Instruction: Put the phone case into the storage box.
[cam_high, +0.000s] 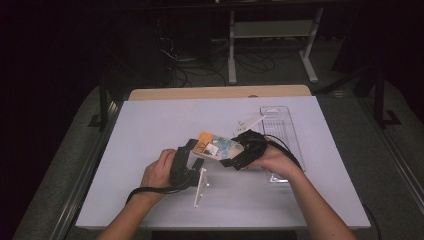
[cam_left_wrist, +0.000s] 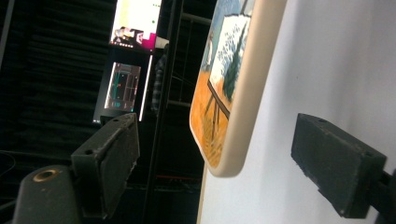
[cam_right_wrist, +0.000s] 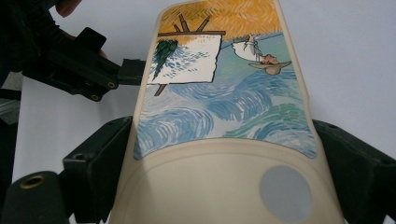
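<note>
**Painted phone case held between two grippers**

No writing can be read on the phone case (cam_right_wrist: 224, 116); it carries a painted scene of an easel and blue swirls. Its long axis runs straight out from the right gripper (cam_high: 239, 154), whose jaws pinch its sides. Its orange far end sits between the spread jaws of the left gripper (cam_high: 194, 152), untouched. A clear tray (cam_high: 281, 135) lies beyond the right gripper.

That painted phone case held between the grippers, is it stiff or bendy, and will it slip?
The phone case probably flexes a little: it is a thin, hollow shell. Its glossy printed back looks slippery. The right gripper clamps its side edges, and it keeps its shape.
</note>
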